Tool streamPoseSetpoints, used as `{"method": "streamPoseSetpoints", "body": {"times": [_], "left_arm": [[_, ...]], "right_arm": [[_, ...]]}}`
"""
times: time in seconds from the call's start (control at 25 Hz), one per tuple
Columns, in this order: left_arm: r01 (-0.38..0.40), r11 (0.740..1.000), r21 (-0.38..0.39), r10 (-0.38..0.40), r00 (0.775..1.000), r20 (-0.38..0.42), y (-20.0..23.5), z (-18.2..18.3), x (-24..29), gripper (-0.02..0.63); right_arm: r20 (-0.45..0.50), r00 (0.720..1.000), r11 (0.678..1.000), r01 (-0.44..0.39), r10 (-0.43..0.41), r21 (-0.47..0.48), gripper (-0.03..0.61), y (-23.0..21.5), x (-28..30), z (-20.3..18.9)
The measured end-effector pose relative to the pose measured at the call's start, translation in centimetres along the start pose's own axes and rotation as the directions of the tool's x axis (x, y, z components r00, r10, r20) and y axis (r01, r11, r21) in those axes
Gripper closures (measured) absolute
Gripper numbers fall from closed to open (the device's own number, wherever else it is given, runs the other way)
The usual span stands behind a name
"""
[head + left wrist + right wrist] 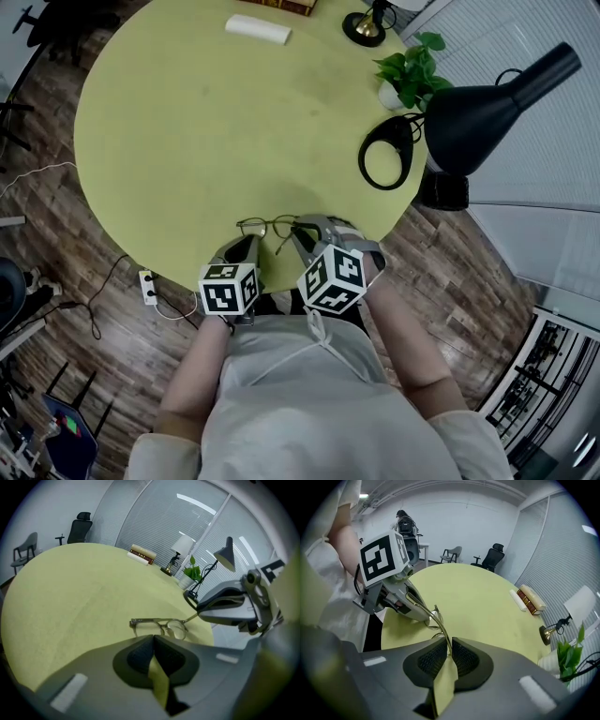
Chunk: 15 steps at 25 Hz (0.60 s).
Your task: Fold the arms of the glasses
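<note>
Thin metal-framed glasses (267,227) lie on the round yellow-green table (206,122), close to its near edge. From the left gripper view the glasses (159,626) rest just beyond my left gripper (153,638), which is shut with nothing in it. In the head view the left gripper (247,244) sits beside the left lens. My right gripper (302,232) is at the frame's right end. One glasses arm (436,620) runs into the narrow gap between the right gripper's (449,645) pads, which stand slightly apart around it.
A black desk lamp (487,112), a potted plant (410,70) and a black ring-shaped stand (386,155) crowd the table's right side. A white roll (258,29) and a brass lamp base (364,28) sit at the far edge. Wood floor surrounds the table.
</note>
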<state>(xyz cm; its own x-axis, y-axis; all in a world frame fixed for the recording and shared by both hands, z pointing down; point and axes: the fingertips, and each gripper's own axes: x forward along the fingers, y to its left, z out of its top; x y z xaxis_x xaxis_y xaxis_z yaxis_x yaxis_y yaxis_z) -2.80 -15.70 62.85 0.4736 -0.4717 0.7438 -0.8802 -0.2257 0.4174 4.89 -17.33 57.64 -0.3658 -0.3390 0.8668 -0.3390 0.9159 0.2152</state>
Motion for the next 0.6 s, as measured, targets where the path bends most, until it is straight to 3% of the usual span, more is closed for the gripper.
{"method": "streamPoseSetpoints", "body": {"times": [0.28, 0.6], "left_arm": [[-0.001, 1.000, 0.008, 0.001, 1.000, 0.014, -0.2, 0.0, -0.2, 0.607], [0.011, 1.000, 0.028, -0.011, 1.000, 0.007, -0.1, -0.1, -0.4, 0.607]], "right_arm": [[-0.016, 0.996, 0.996, -0.092, 0.092, -0.010, 0.537, 0.9, 1.7, 1.2], [-0.054, 0.990, 0.988, -0.131, 0.127, -0.086, 0.538, 1.7, 3.8, 2.3]]}}
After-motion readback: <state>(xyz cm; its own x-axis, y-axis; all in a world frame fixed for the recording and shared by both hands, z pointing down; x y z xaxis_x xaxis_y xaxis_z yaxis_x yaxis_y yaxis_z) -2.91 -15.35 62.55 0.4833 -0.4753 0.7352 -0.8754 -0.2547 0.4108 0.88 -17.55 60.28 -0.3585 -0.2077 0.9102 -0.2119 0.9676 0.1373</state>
